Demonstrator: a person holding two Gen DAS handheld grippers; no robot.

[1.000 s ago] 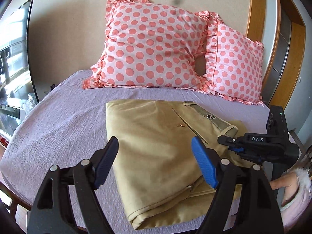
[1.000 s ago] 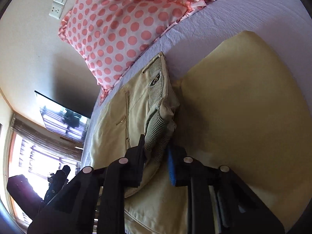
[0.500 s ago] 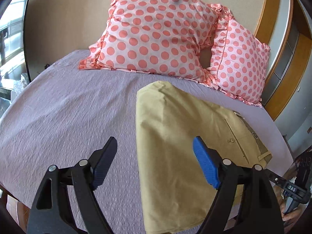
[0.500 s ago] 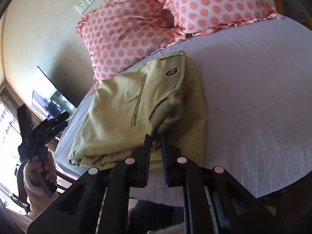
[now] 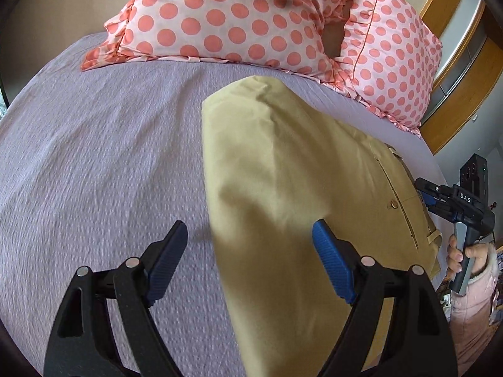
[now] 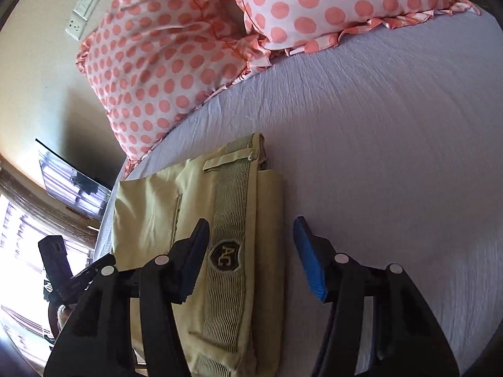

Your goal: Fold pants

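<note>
The tan pants (image 5: 283, 194) are seen lying folded into a compact stack on the lavender bed sheet (image 5: 103, 157), toward the right side of the bed and near its near edge, with the two pink polka-dot pillows (image 5: 239, 15) propped against the wall at the far end. In the left wrist view, the left gripper (image 5: 250, 251) is held above the near left corner of the stack with its jaws wide apart and nothing between them; its right blue pad is seen over the fabric and its left pad over bare sheet. The right gripper (image 5: 437, 196) is visible at the far right of that view, held in a hand (image 5: 459, 254) just beside the waistband edge of the pants. In the right wrist view, the right gripper (image 6: 251, 257) is shown with its jaws apart as well, straddling the ribbed waistband (image 6: 229, 220), on which a dark shield badge (image 6: 224, 256) lettered "AC" can be read; no fabric is pinched. A wall outlet plate (image 6: 81, 12) is seen above the pillows, and a dark screen (image 6: 72, 185) at the left.
</note>
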